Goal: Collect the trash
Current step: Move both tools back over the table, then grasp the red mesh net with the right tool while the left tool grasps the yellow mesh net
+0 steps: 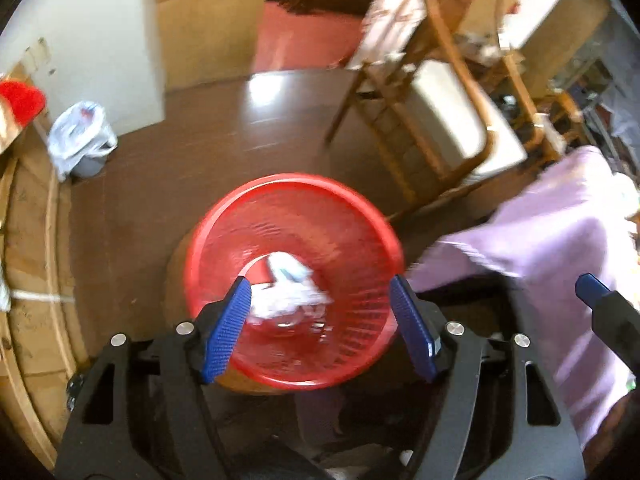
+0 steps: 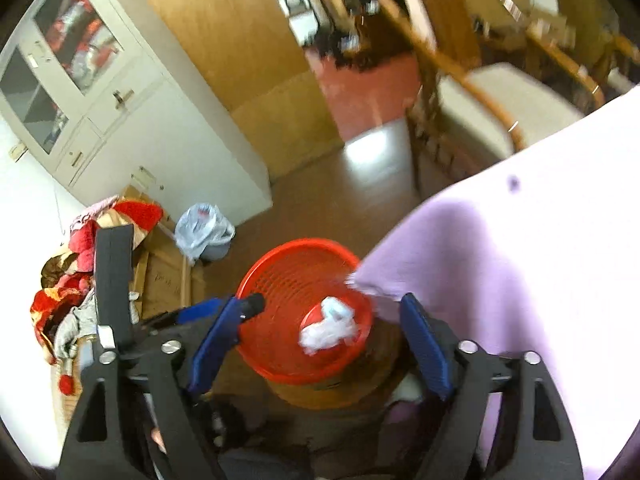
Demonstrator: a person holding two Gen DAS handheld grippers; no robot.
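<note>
We hold left gripper (image 1: 320, 320) and right gripper (image 2: 320, 344) jaws released, empty, above round red plastic mesh basket (image 1: 224, 216) holding crumpled white plastic trash (image 1: 288, 292).

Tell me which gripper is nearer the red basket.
Left, though only slightly. The left gripper hangs open right over the red basket, framing the crumpled trash inside. The right gripper, also open, sits just beside it, toward the purple cloth.

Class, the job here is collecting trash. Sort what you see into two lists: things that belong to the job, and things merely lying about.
Belongs to the job:
- red basket
- crumpled white trash inside it
- left claw, open
- right claw, open

Lying about:
- wooden chair
- lilac cloth
- grey bin with plastic bag
- white cabinet
</note>
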